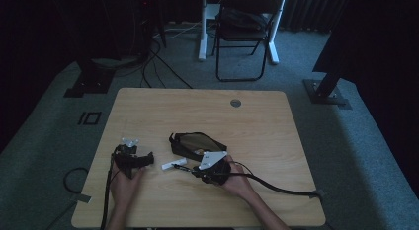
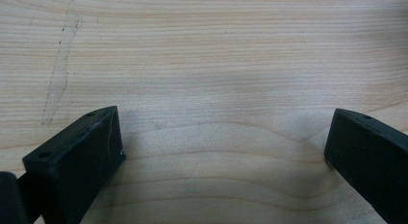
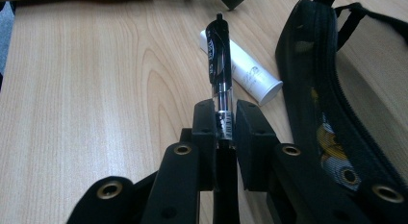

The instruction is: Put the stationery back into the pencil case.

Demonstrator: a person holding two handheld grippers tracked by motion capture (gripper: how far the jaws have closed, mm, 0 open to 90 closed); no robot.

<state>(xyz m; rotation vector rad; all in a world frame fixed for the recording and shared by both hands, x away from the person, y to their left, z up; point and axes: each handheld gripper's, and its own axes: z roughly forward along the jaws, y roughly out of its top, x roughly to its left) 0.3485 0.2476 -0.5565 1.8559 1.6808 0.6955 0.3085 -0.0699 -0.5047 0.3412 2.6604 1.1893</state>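
My right gripper [image 3: 225, 119] pinches the pen [image 3: 220, 65]; pencil case [image 3: 327, 89] open beside it, pen not in; left gripper [image 2: 223, 137] spread, empty.

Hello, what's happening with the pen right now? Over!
Right gripper shut on pen. Left gripper open over bare table. White tube and black pouch lie close beside pen.

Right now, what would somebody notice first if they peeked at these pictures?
Probably the black pen with a clear barrel, pinched in the right gripper at the table's middle. Just behind it lies a white tube, and beside that a black zippered pencil case gapes open on the pale wooden table.
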